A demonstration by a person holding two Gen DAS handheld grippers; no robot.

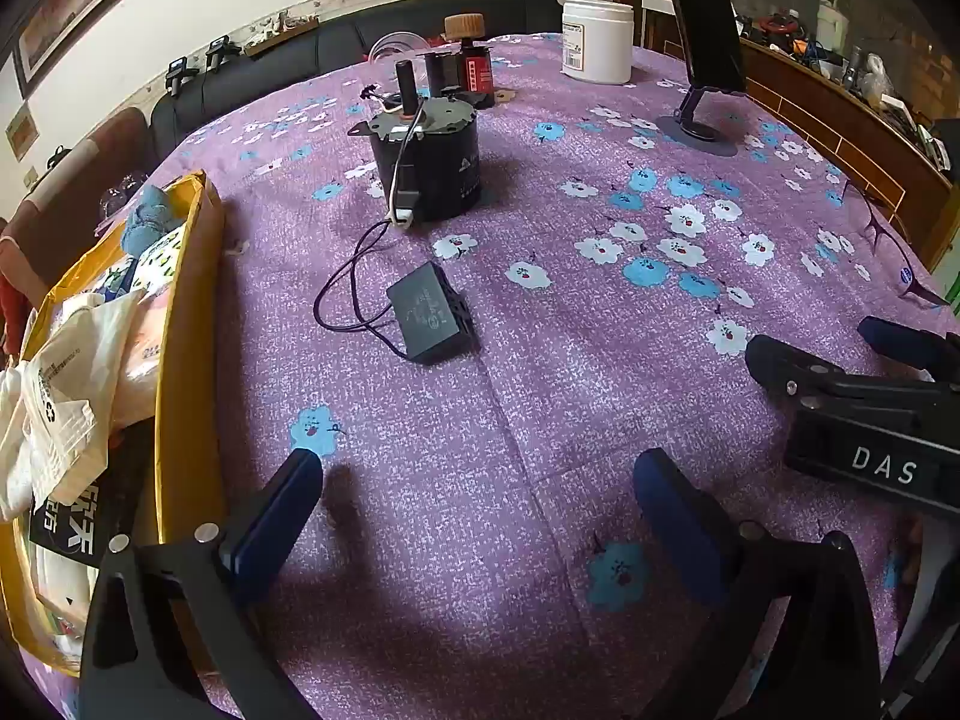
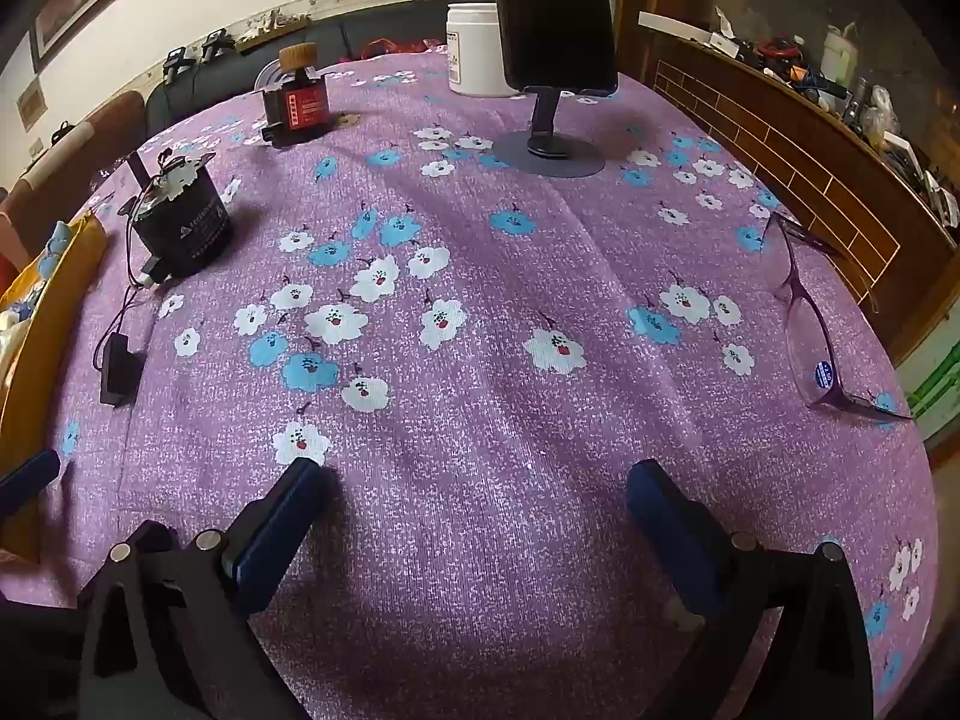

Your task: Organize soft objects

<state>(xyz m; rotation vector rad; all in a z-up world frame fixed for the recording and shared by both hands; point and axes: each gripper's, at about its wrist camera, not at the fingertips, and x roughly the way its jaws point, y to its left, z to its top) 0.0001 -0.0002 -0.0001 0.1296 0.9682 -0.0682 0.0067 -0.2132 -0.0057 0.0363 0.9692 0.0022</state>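
A yellow open box [image 1: 180,396] stands at the table's left edge, filled with soft things: a blue cloth [image 1: 147,213], a patterned fabric [image 1: 159,252] and crumpled white plastic bags [image 1: 66,384]. My left gripper [image 1: 480,474] hangs open over the bare purple floral tablecloth [image 1: 540,360], just right of the box, with nothing between its fingers. My right gripper [image 2: 474,480] is open too, empty, over the cloth further right; it also shows in the left wrist view as the right gripper [image 1: 816,339]. The box's yellow wall [image 2: 60,276] sits at the far left of the right wrist view.
A black motor [image 1: 426,162] with a wired black capacitor [image 1: 432,312] sits mid-table. Behind stand a red-and-black bottle [image 1: 474,66], a white jar [image 1: 597,39] and a phone on a stand [image 1: 705,18]. Purple glasses [image 2: 810,324] lie near the right edge.
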